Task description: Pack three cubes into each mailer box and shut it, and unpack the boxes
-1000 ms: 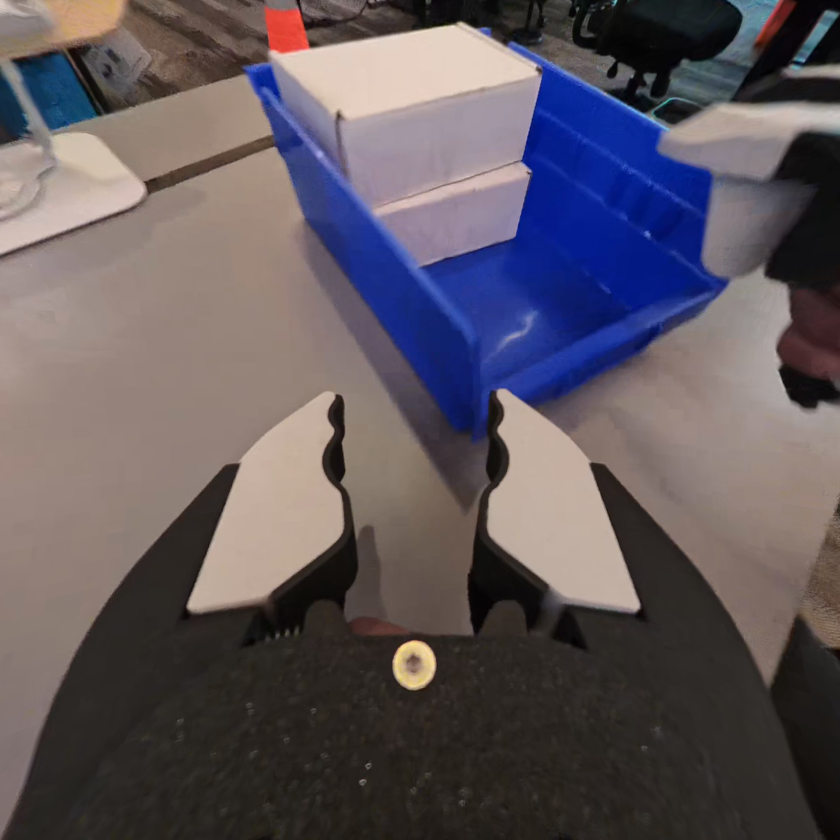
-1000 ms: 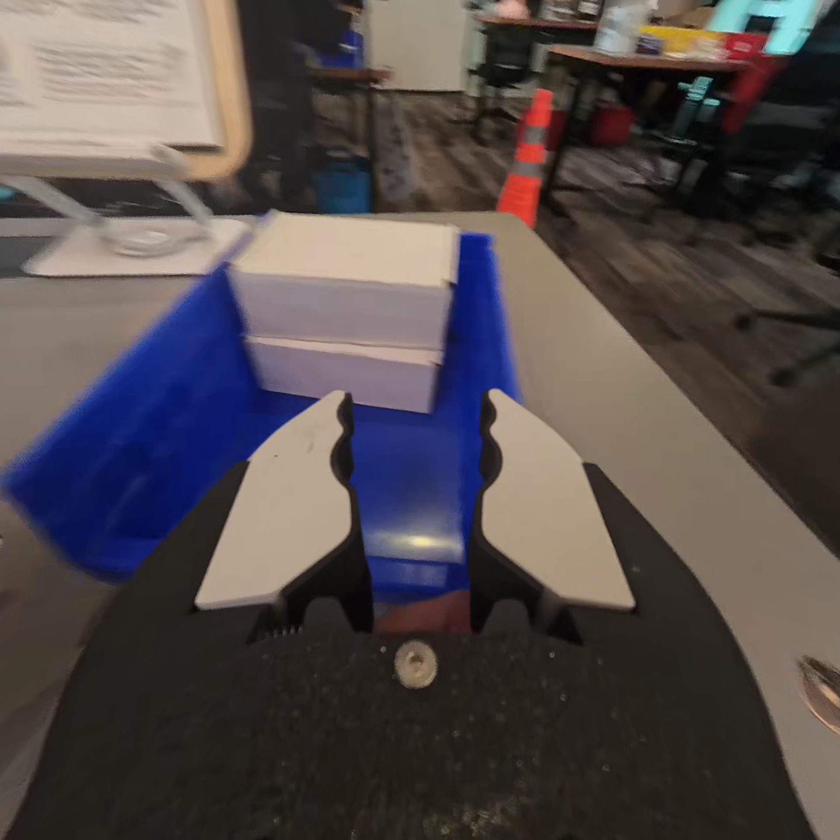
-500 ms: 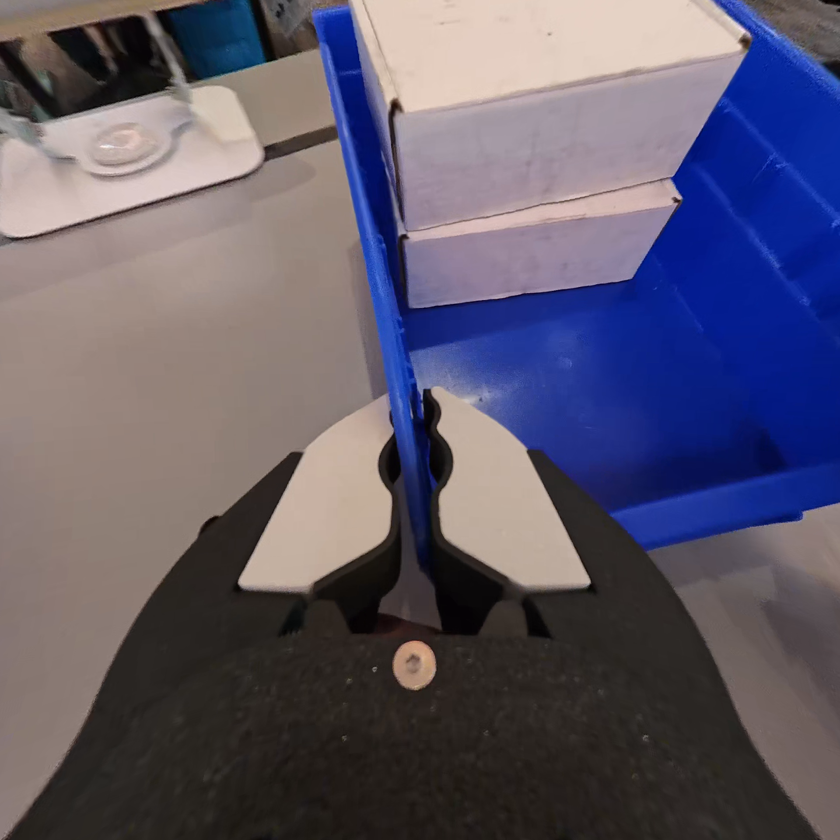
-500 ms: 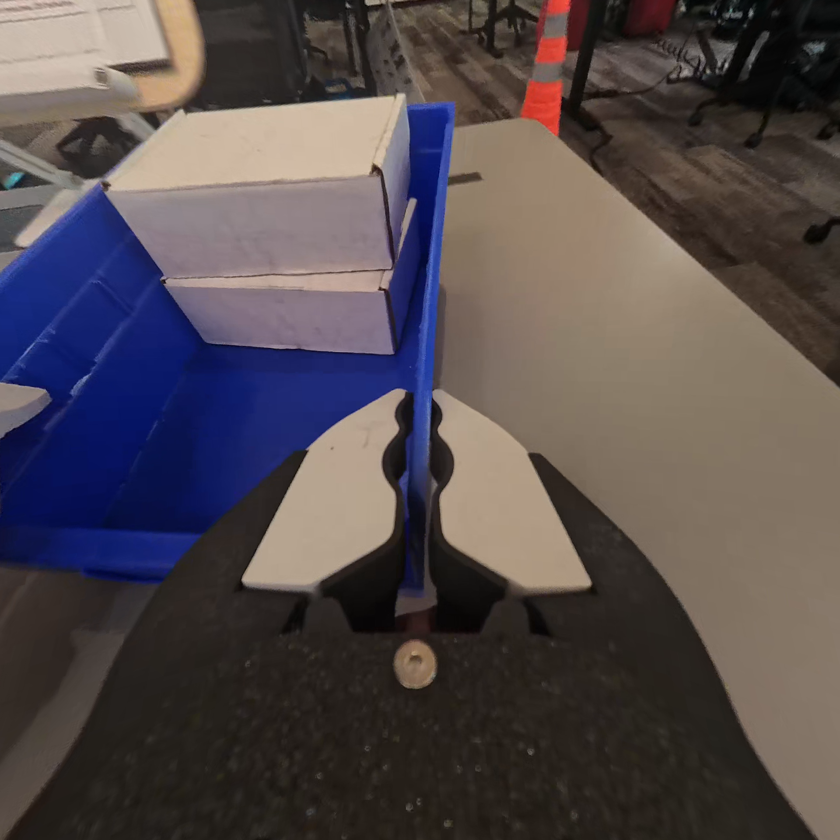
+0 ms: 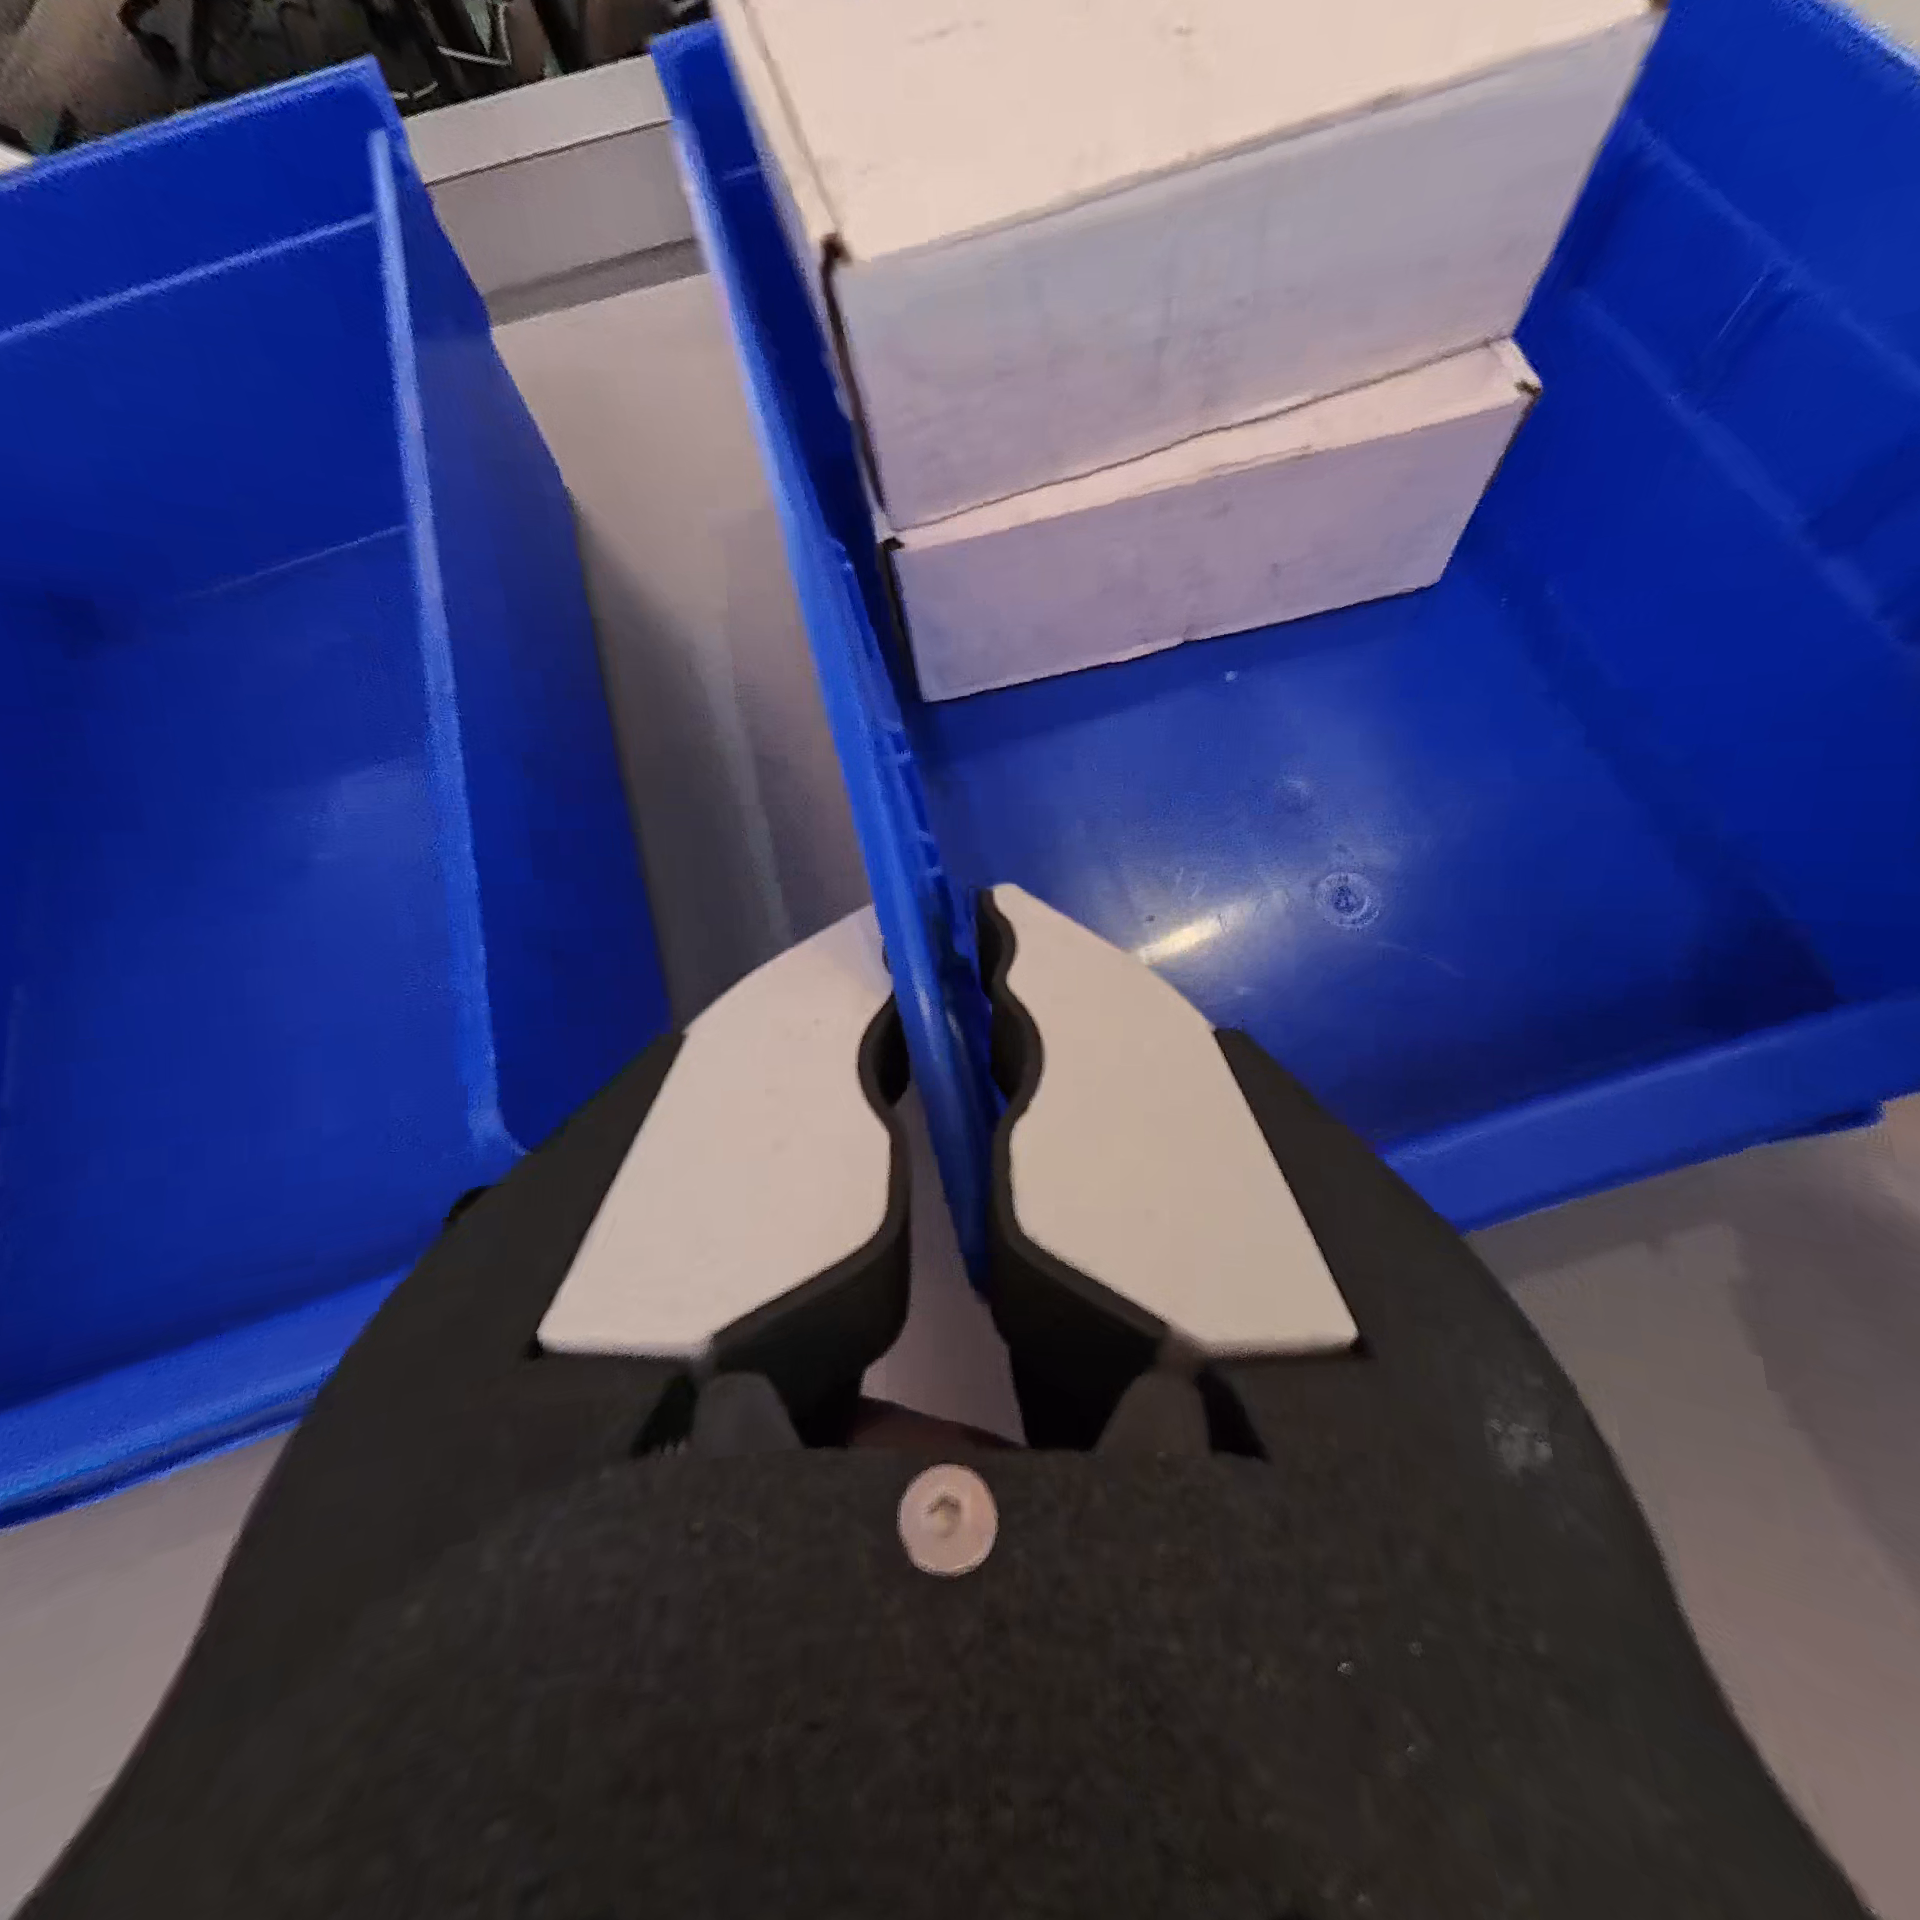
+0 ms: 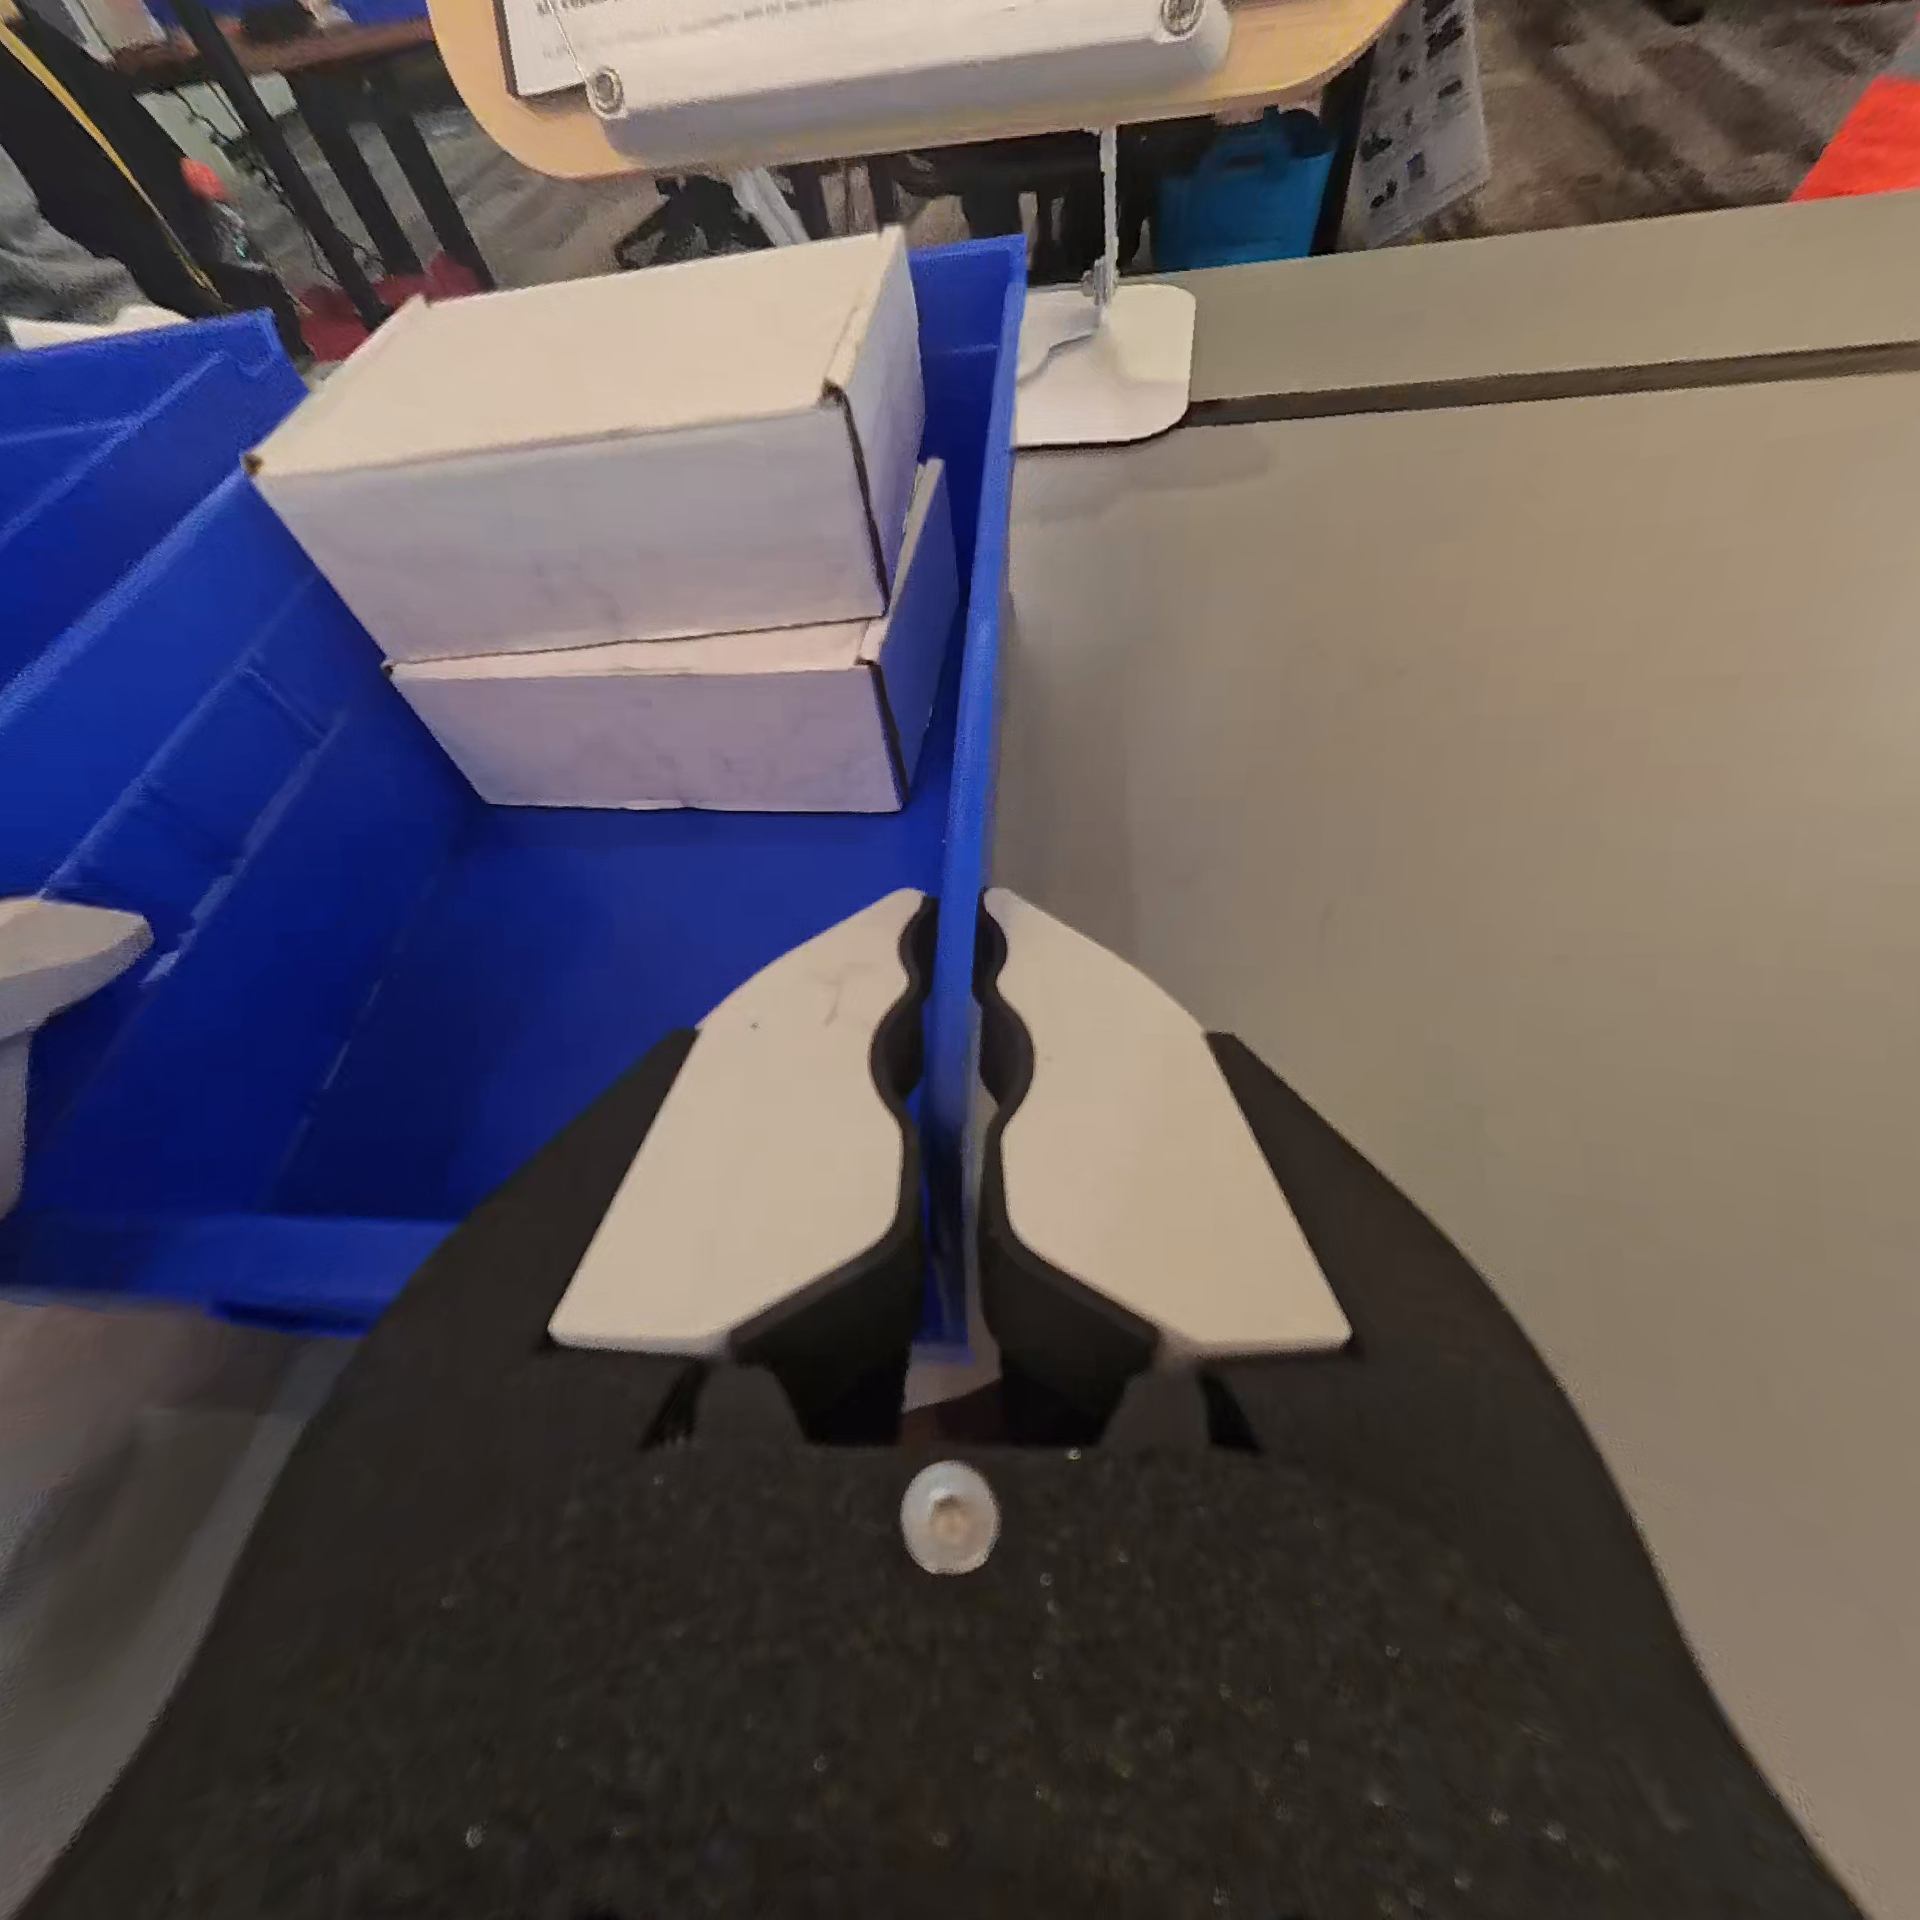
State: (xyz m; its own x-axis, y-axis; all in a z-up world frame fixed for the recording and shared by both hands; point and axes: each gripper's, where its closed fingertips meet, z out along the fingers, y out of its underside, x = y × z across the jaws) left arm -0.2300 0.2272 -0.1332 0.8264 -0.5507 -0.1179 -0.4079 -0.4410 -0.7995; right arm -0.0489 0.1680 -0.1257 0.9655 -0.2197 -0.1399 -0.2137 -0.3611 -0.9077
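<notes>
1. The left gripper (image 5: 940,940) has its jaws clamped on the left side wall of a blue bin (image 5: 1455,935), near the bin's front corner; the thin wall runs up between the two fingers toward 12 o'clock.
2. The right gripper (image 6: 954,914) has its jaws clamped the same way on the opposite, right side wall of that blue bin (image 6: 312,1039), also near the front end, with the wall edge running straight to 12 o'clock.
3. In the right wrist view, one pale finger of the left gripper (image 6: 52,966) shows at 9 o'clock, across the bin floor.
4. Two white mailer boxes (image 5: 1174,312) sit stacked at the far end of the bin, both shut. From the left jaws they lie at about 1 o'clock, pressed against the gripped wall; from the right jaws the mailer boxes (image 6: 623,540) lie at 11 o'clock, close to the right wall.
5. The bin floor between the jaws and the stack is bare blue plastic.
6. A second blue bin (image 5: 260,727) stands at 10 o'clock of the left jaws, with a narrow strip of grey bench (image 5: 665,582) between the two bins.
7. To 3 o'clock of the right jaws the bench (image 6: 1507,831) lies open and flat, with a dark seam across it farther off.
8. At 12 o'clock beyond the bin, a white stand base (image 6: 1101,364) rests on the bench and carries a board overhead.
</notes>
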